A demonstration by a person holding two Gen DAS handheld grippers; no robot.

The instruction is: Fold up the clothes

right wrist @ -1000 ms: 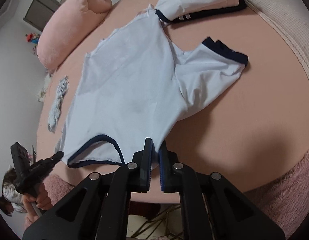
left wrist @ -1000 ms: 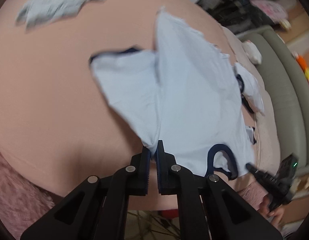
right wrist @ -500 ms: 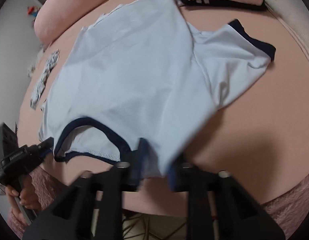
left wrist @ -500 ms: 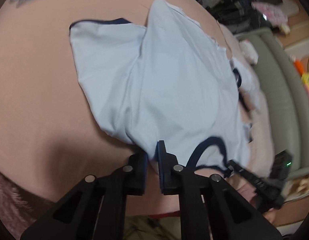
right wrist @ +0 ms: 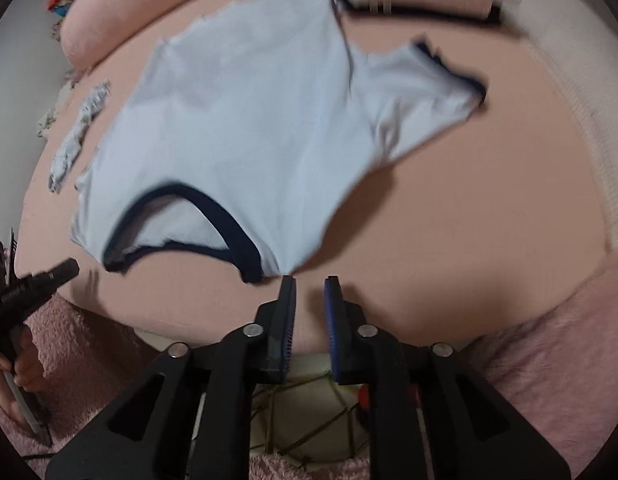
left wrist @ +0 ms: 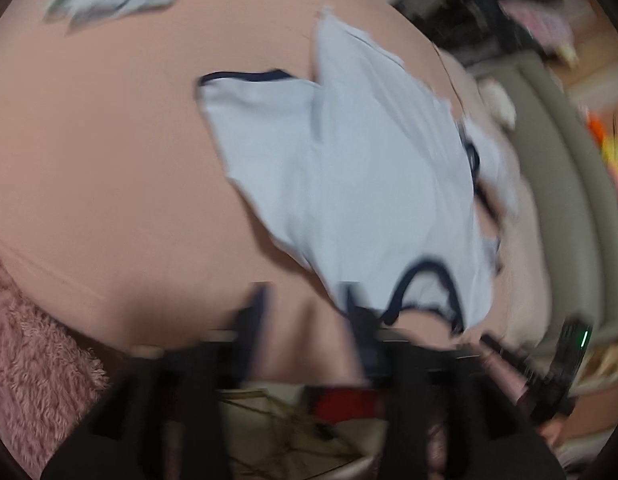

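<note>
Both released since earlier, left gripper (left wrist: 305, 300) opening, right gripper (right wrist: 310, 280) opening slightly, shirt (right wrist: 245, 120) lying free on bed (right wrist: 489, 200)

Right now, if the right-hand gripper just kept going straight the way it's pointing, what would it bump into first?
Most likely the shoulder edge of the light blue T-shirt, just past the fingertips of the right gripper, whose jaws are opening with nothing between them. Depth is hard to judge; it might touch the pink sheet first.

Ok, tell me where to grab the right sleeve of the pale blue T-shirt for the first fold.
Pinch the sleeve at its navy cuff, coming from the bare sheet beside it. The cuff lies flat at the outer edge, spread clear of the T-shirt body, so folding inward probably follows naturally.
</note>
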